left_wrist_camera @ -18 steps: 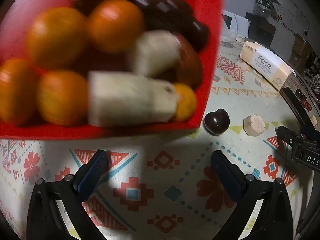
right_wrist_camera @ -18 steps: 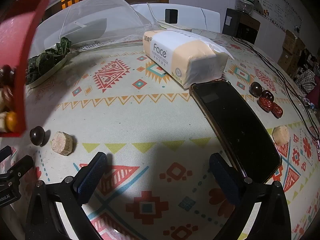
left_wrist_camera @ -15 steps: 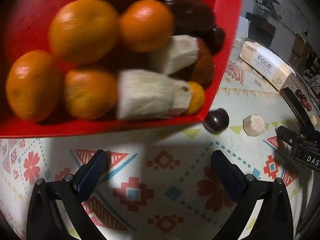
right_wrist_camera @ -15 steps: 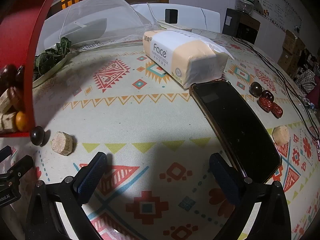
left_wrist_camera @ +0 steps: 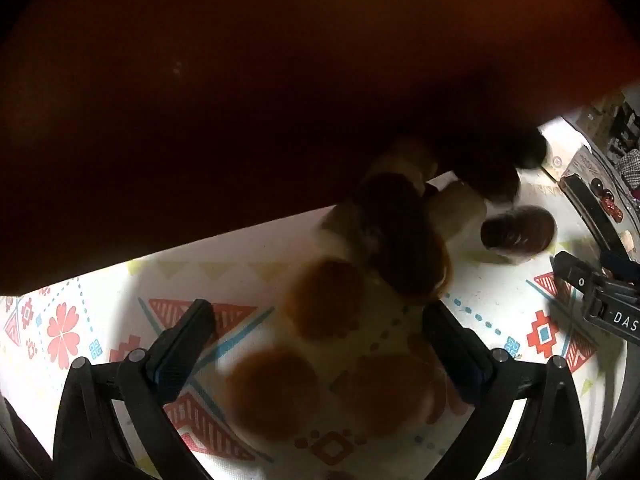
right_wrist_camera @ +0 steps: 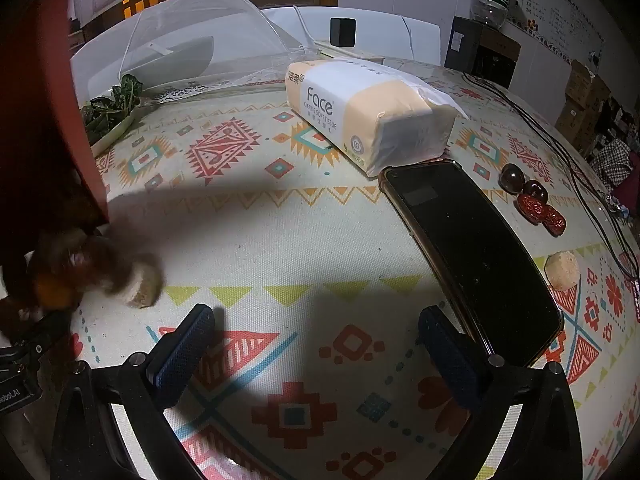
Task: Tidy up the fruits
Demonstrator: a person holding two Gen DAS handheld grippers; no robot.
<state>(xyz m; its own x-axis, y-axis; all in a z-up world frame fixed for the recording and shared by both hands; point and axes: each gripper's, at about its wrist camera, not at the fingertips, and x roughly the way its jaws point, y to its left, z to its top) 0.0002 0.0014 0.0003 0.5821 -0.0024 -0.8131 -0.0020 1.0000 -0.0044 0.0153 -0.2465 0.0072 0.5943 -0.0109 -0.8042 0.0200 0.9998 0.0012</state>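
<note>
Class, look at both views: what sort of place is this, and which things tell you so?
Probably a home dining table in a lived-in room: a patterned tablecloth, a mesh food cover over a dish, and a tissue pack.

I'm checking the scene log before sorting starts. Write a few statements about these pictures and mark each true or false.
1. Both grippers are open and hold nothing. True: the left gripper and the right gripper each stand wide over the tablecloth.
2. The phone lies on top of the tissue pack. False: it lies on the tablecloth, its far end against the pack.
3. Blurred oranges show between the left gripper's fingers. True.
4. The red tray sits flat on the table. False: it is raised and tipped, fruit spilling from under its edge.
5. Dark and red fruits lie right of the phone. True.
</note>
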